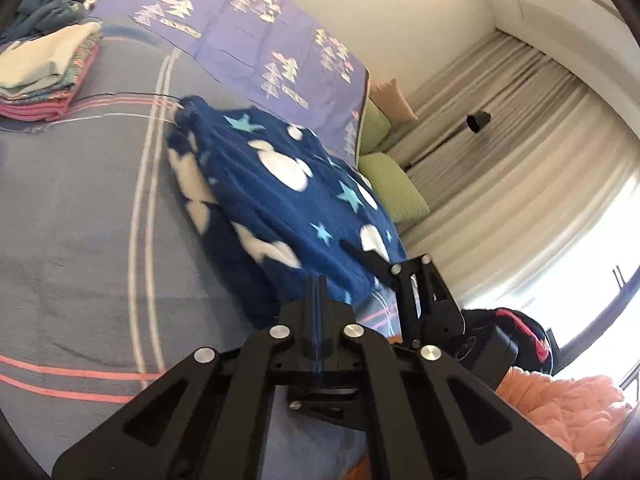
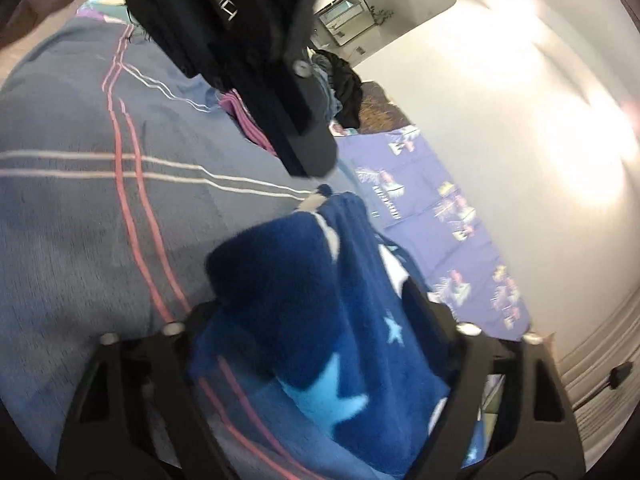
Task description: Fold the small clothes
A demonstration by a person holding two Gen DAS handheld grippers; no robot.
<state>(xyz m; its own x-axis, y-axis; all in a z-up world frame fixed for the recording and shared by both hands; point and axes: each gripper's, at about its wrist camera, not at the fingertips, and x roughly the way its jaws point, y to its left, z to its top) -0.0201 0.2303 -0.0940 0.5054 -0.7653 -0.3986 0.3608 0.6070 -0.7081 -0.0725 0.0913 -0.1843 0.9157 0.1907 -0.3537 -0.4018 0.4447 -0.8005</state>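
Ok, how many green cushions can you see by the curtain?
2. One green cushion sits just past the purple sheet's edge; the other green cushion lies below it in the left wrist view, nearer the camera. More may be hidden behind the bed.

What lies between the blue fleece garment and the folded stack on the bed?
Only bare grey striped bedspread separates the blue fleece garment from the folded stack, seen in the left wrist view.

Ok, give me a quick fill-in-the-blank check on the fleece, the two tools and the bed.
1. The blue fleece garment is printed with white shapes and light blue ____.
2. The left tool has its jaws ____.
3. Fleece lies between the jaws of the ____ tool.
4. The folded clothes stack rests on the grey ____ bedcover.

Missing: stars; shut; right; striped
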